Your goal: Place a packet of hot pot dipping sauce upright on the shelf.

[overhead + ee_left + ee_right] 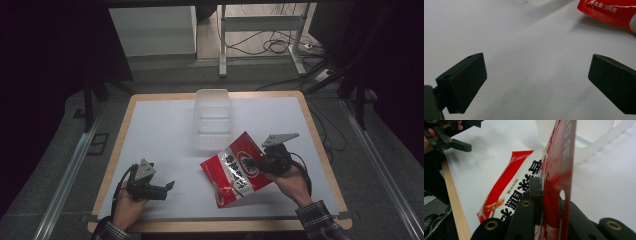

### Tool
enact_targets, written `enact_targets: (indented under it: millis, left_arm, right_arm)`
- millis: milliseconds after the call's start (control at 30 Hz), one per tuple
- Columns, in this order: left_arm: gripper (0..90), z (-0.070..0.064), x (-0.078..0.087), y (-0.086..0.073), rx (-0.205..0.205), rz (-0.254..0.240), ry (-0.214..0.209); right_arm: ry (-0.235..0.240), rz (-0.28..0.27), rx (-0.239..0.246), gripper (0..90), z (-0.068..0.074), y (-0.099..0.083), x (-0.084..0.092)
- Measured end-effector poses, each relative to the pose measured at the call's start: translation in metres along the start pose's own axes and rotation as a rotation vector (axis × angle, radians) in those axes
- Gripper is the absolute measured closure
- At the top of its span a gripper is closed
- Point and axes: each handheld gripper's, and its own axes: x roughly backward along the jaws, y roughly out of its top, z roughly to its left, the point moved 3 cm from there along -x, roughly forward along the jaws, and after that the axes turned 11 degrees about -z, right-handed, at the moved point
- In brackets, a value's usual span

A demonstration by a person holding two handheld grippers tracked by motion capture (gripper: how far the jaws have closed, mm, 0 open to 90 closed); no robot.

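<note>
Table [160, 130] w/ white top and wood edge spans the middle of the high view. Clear plastic tub [213, 119] sits upper centre on it, empty as far as can be seen, long axis running up the frame.

Red-and-white snack bag [239, 169] is lower centre-right, just below the tub, its upper right part lifted and lower left corner down near the tabletop. In the right gripper view the bag [559, 170] stands edge-on up the middle, printed face spreading to lower left.

Right gripper [264, 164] is at the bag's right edge, person's hand under it; jaws clamped tight on the bag's edge, one black pad [535, 188] pressed flat against the film.

Left gripper [170, 186] sits lower left of the high view, well apart from the bag, pointing right. Jaws wide apart, nothing btwn them; in the left gripper view a corner of the bag [609, 12] shows upper right.
</note>
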Motion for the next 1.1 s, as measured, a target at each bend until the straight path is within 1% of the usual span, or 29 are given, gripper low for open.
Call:
enact_targets:
  millis: [67,100,167,333,367,467,567,600,833,900,933,967,1000,1033,1067,1100]
  left_arm:
    - [1.9,0.000,0.000,0.000,0.000,0.001,0.000]
    - [1.9,0.000,0.000,0.000,-0.002,0.001,-0.001]
    - [1.9,0.000,0.000,0.000,-0.003,0.000,0.000]
    - [1.9,0.000,0.000,0.000,0.001,-0.004,0.001]
    - [1.9,-0.001,0.000,0.000,0.001,-0.004,0.001]
    - [1.9,-0.001,0.000,0.000,0.001,-0.004,0.002]
    - [1.9,0.000,0.000,0.000,0.001,-0.004,0.002]
    - [1.9,0.000,0.000,0.000,0.002,-0.004,0.002]
    - [1.9,0.000,-0.001,0.001,0.001,-0.003,0.001]
    - [1.9,0.000,-0.001,0.001,0.001,-0.002,0.000]
    - [1.9,0.000,-0.001,0.001,0.001,-0.002,0.000]
    - [1.9,-0.001,-0.001,0.001,0.001,-0.002,0.001]
    - [1.9,-0.001,-0.001,0.001,0.000,-0.001,0.000]
    - [1.8,-0.001,-0.001,0.001,0.000,-0.001,0.000]
    - [1.8,-0.001,-0.001,0.001,0.000,0.000,0.000]
    - [1.9,-0.001,-0.001,0.001,-0.001,0.000,0.000]
  right_arm:
    - [0.000,-0.003,0.004,87.1,0.000,0.003,0.002]
    - [0.001,-0.005,0.011,87.1,0.001,0.010,0.007]
    - [0.005,-0.009,0.016,87.1,0.001,0.016,0.012]
    - [-0.005,-0.016,0.032,87.1,0.002,0.027,0.021]
    - [-0.010,-0.016,0.043,87.2,0.002,0.032,0.025]
    - [-0.013,-0.015,0.051,87.2,0.003,0.036,0.029]
    - [-0.018,-0.011,0.066,87.2,0.005,0.043,0.034]
    - [-0.025,-0.005,0.078,87.2,0.006,0.047,0.038]
    - [-0.044,0.006,0.112,87.3,0.009,0.057,0.047]
    - [-0.059,0.013,0.124,87.3,0.010,0.061,0.050]
    - [-0.079,0.019,0.138,87.3,0.009,0.063,0.052]
    - [-0.087,0.023,0.142,87.3,0.008,0.064,0.054]
    - [-0.097,0.026,0.142,87.3,0.007,0.065,0.055]
    - [-0.097,0.026,0.142,87.3,0.007,0.065,0.055]
    - [-0.107,0.025,0.143,87.3,0.005,0.066,0.057]
    - [-0.127,0.024,0.144,87.3,0.001,0.068,0.061]
